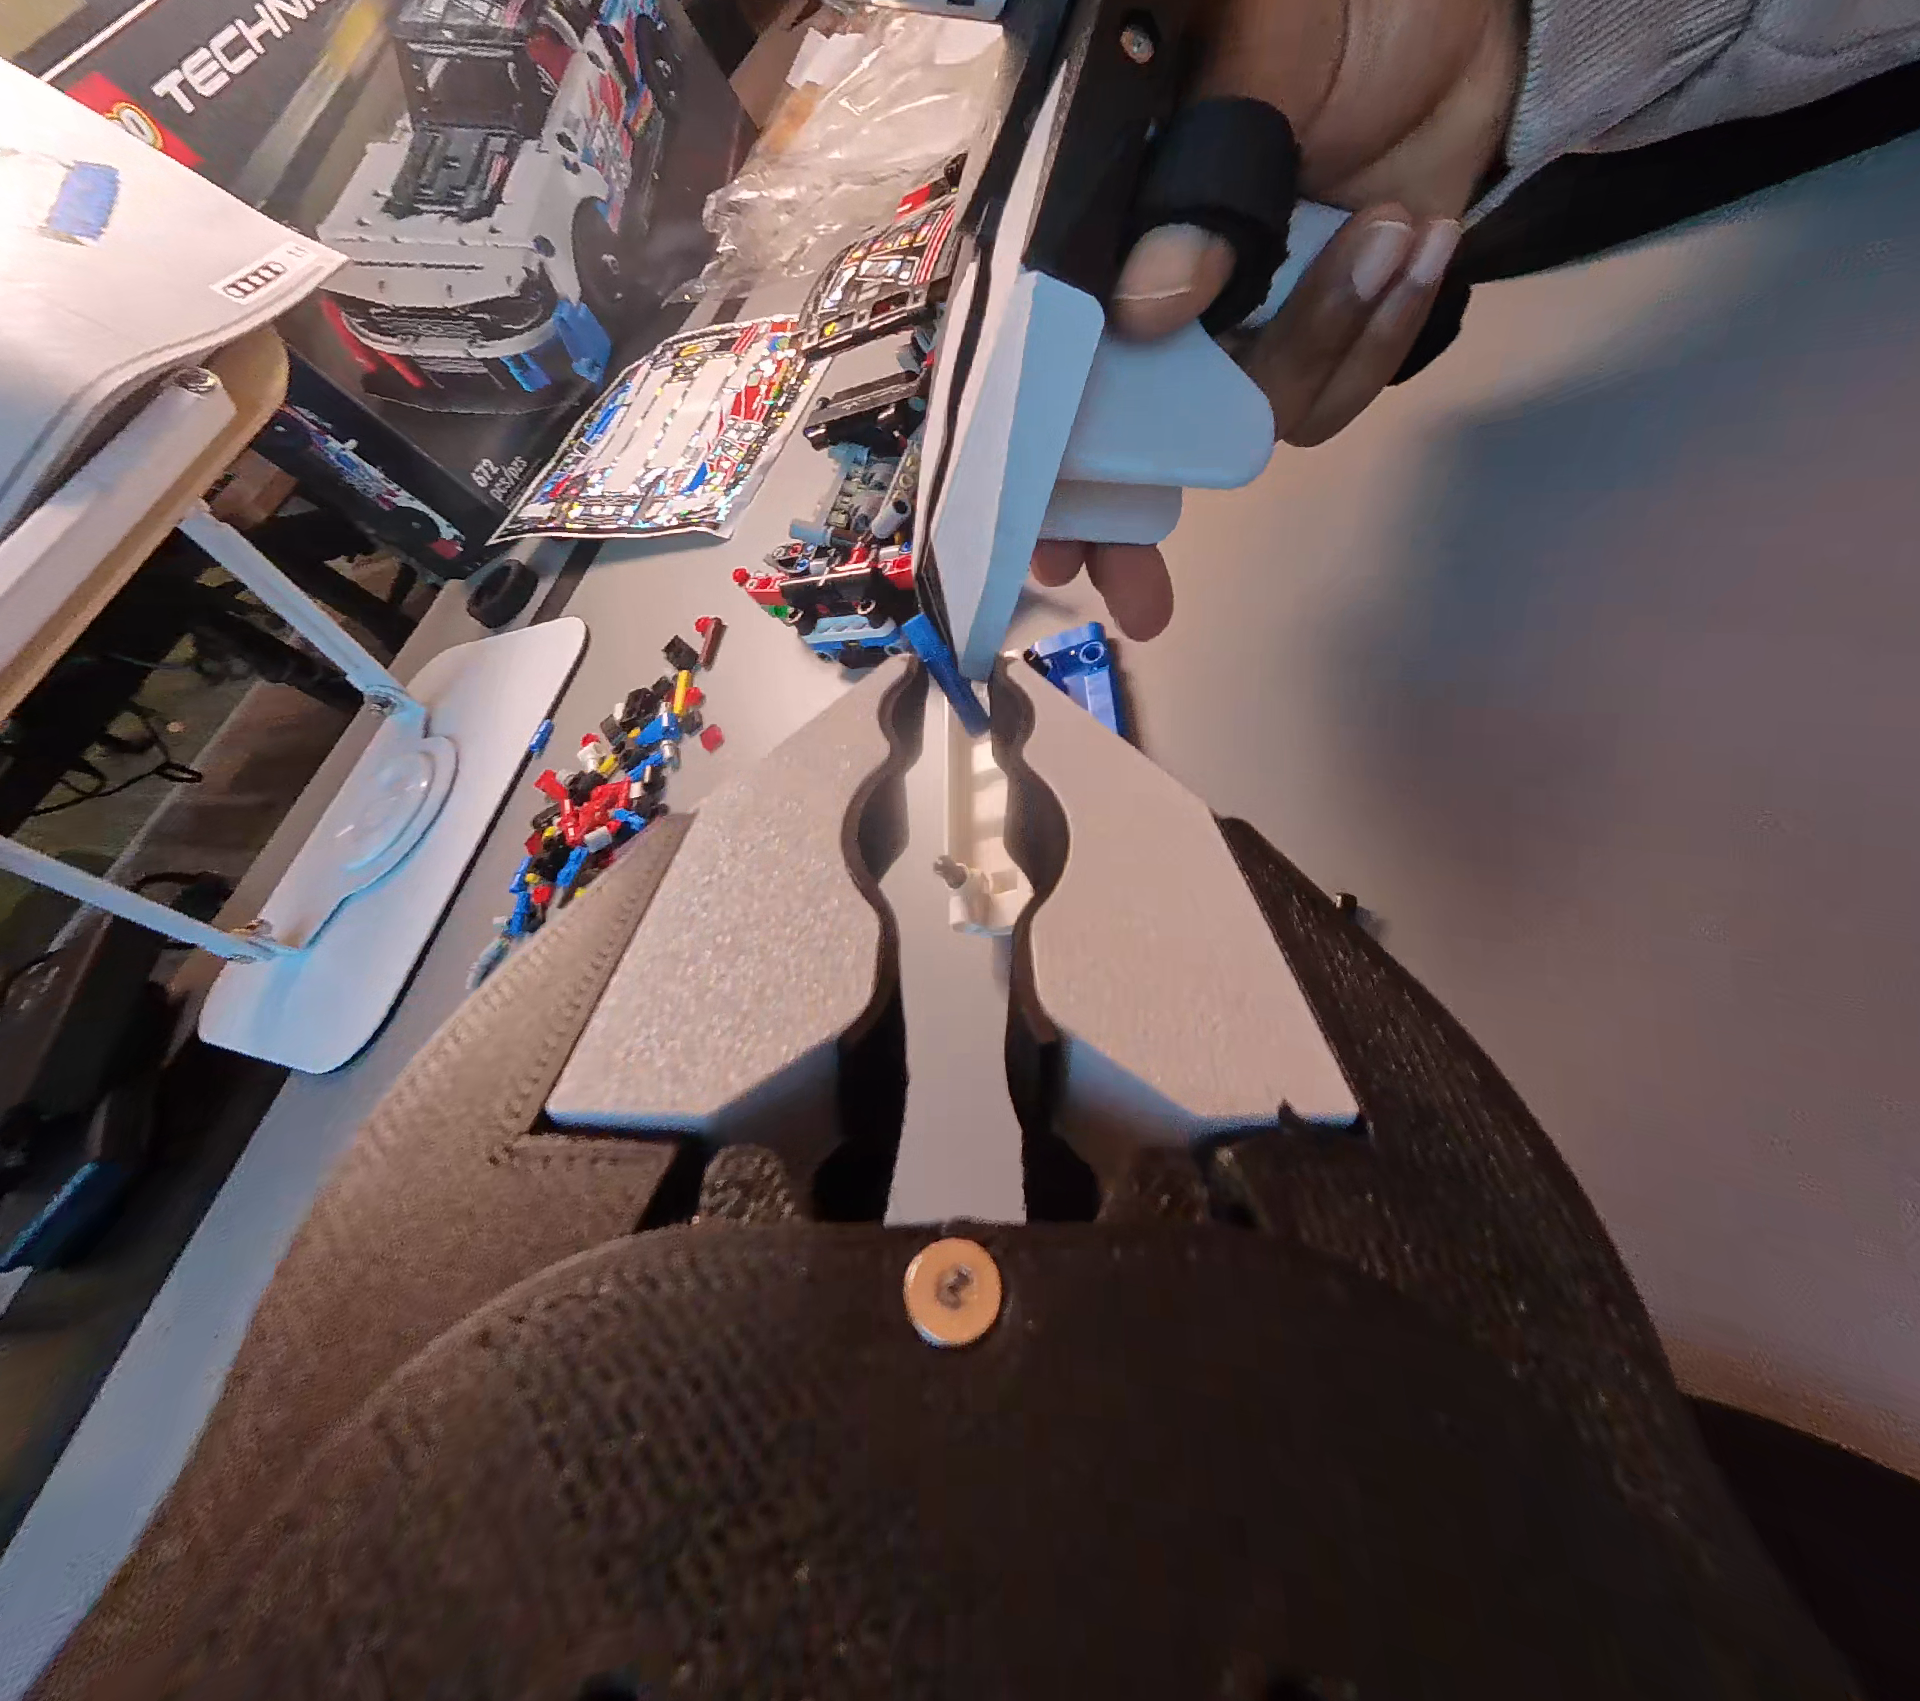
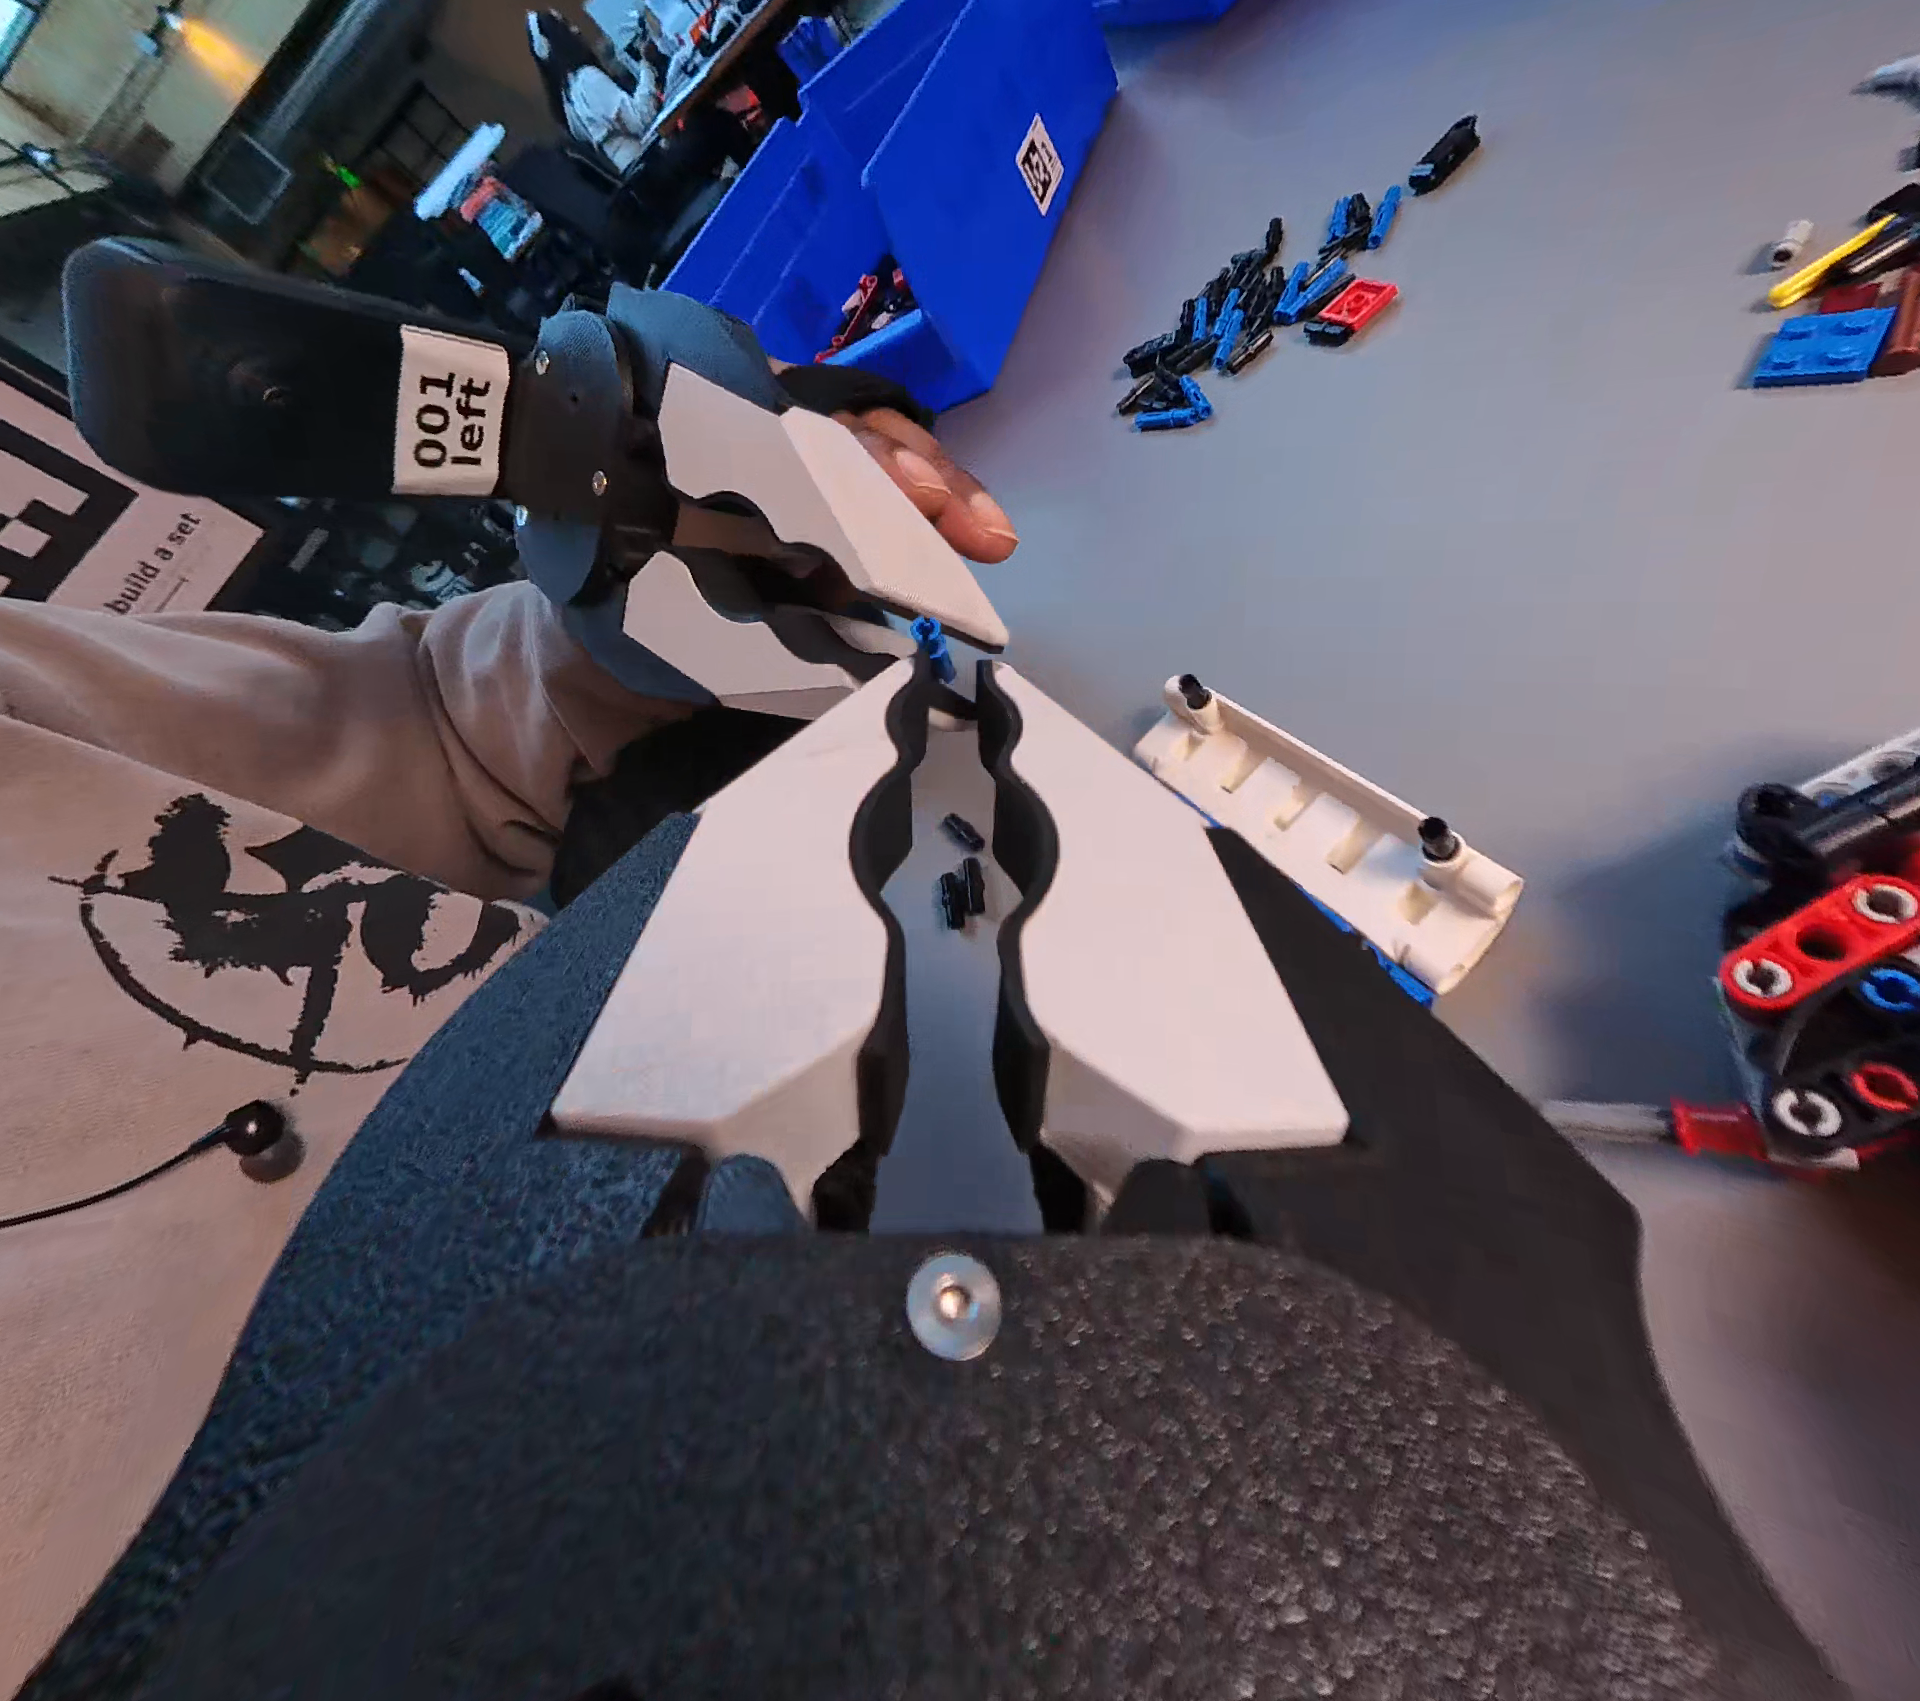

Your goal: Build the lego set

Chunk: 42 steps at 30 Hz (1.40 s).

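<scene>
while both grippers meet tip to tip above the grey table, the left gripper has its jaws nearly closed, and a small blue pin sits at the tips where the right gripper also reaches, its jaws a little apart; which one truly holds the pin i cannot tell. a white panel piece lies on the table just right of the tips. loose small parts lie in a heap near a white stand base, with the half-built model behind.
</scene>
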{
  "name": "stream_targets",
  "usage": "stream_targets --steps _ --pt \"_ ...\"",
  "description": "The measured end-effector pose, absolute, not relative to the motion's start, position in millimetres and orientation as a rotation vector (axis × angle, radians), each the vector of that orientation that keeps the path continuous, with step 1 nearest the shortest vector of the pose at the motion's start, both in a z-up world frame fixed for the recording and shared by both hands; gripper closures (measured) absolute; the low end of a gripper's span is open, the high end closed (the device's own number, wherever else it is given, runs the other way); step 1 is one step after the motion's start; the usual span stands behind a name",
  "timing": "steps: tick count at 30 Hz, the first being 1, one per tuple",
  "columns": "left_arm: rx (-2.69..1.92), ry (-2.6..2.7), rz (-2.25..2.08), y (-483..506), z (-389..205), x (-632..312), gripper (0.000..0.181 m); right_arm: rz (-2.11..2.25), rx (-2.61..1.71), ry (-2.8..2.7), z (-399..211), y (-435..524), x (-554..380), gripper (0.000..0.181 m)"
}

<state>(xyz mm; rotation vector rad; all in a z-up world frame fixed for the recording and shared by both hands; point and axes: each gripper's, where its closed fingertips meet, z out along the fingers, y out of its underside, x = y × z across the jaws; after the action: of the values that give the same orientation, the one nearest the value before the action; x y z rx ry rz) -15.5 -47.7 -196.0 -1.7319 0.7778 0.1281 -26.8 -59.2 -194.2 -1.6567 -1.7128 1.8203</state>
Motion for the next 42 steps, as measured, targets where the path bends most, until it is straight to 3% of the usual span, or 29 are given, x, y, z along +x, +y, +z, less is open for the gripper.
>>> stream_targets --steps 1,6,16,19,31,34,37,42 --pt "-1.737 0.779 0.096 -48.6 -196.6 -12.9 0.172 1.837 -1.664 -1.743 -194.8 -59.3 -24.2 0.173" --pt "-1.803 0.72 -0.009 -51.3 -201.5 -21.1 0.18 2.063 -1.668 -1.787 -184.2 -53.7 -7.7 0.167" --pt "-1.935 0.762 0.09 -45.9 -223.8 -21.0 0.18 1.67 -1.52 -1.813 -201.0 -57.3 -24.0 0.168" --pt "-1.933 0.794 0.11 -46.9 -226.5 -18.0 0.18 1.607 -1.527 -1.827 -209.0 -55.3 -26.3 0.181" --pt "-1.856 0.725 -0.087 -53.0 -207.3 -11.6 0.18 1.751 -1.506 -1.835 -200.1 -52.5 -17.5 0.181" --pt "-1.837 0.723 -0.091 -53.8 -203.2 -11.8 0.18 1.798 -1.505 -1.874 -198.1 -57.6 -13.4 0.167" --pt "-1.818 0.744 -0.089 -55.0 -200.9 -7.8 0.18 1.842 -1.508 -1.861 -198.2 -63.0 -13.9 0.178" --pt "-1.798 0.748 -0.08 -56.0 -196.2 -7.1 0.18 1.928 -1.506 -1.826 -193.0 -64.2 -13.4 0.18"
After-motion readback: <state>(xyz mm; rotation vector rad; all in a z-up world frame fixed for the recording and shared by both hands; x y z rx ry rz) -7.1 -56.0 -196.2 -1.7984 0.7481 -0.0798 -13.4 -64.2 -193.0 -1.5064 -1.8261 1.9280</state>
